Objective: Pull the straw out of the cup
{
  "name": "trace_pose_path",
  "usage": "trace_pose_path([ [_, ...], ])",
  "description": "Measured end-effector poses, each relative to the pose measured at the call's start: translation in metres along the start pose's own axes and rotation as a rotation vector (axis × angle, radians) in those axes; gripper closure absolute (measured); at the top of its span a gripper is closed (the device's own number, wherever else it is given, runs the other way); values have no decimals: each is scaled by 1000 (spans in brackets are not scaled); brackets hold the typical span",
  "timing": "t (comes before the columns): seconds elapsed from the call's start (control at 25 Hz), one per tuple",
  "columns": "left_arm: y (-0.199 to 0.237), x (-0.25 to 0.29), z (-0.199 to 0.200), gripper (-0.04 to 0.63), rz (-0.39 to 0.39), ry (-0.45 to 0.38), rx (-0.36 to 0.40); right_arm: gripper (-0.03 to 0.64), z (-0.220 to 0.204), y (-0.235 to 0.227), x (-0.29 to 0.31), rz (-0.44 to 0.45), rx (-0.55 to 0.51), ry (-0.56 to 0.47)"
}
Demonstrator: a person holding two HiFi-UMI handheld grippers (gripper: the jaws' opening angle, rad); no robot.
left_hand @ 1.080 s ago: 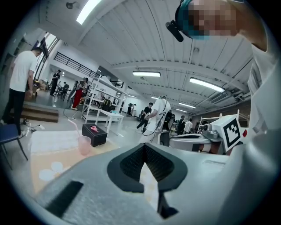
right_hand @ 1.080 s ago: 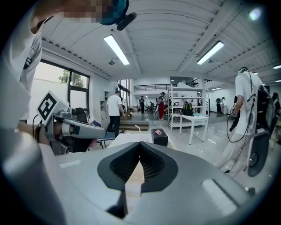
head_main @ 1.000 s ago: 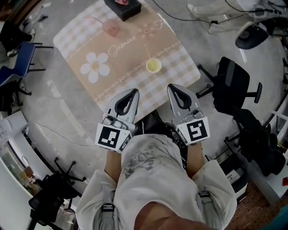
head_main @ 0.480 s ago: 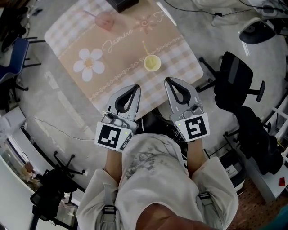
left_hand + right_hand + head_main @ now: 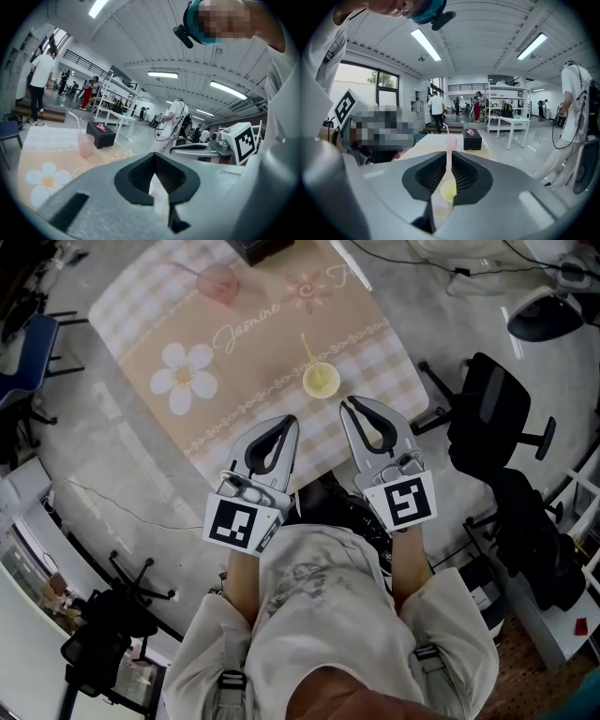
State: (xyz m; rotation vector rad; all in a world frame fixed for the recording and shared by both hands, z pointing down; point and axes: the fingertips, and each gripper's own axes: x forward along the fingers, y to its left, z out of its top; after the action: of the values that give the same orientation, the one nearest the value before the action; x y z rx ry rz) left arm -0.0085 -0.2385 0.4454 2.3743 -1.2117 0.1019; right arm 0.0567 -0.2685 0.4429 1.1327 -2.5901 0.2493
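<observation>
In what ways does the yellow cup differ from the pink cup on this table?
The yellow cup stands near the person's edge of the table; the pink cup stands at the far side, by a black box. The yellow cup holds a yellow straw, the pink cup a pink straw. Both stand upright.

Yellow cup [image 5: 321, 381], checked beige cloth [image 5: 379, 371], pink cup [image 5: 217, 282]

Cup [image 5: 321, 381] on table [image 5: 253, 395], straw [image 5: 307, 350] standing in cup
</observation>
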Motion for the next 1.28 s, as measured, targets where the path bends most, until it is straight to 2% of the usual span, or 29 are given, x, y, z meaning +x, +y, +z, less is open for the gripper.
trace_pose_path([
  [0.52,26,30,-25,591,36,15,-20,547,-29,-16,40,44,-39,62],
  [0.76,35,40,-35,591,50,31,-41,540,-48,-24,53,48,-7,124],
  [1.28,47,57,-48,591,65,56,-69,512,-72,-31,77,80,14,182],
])
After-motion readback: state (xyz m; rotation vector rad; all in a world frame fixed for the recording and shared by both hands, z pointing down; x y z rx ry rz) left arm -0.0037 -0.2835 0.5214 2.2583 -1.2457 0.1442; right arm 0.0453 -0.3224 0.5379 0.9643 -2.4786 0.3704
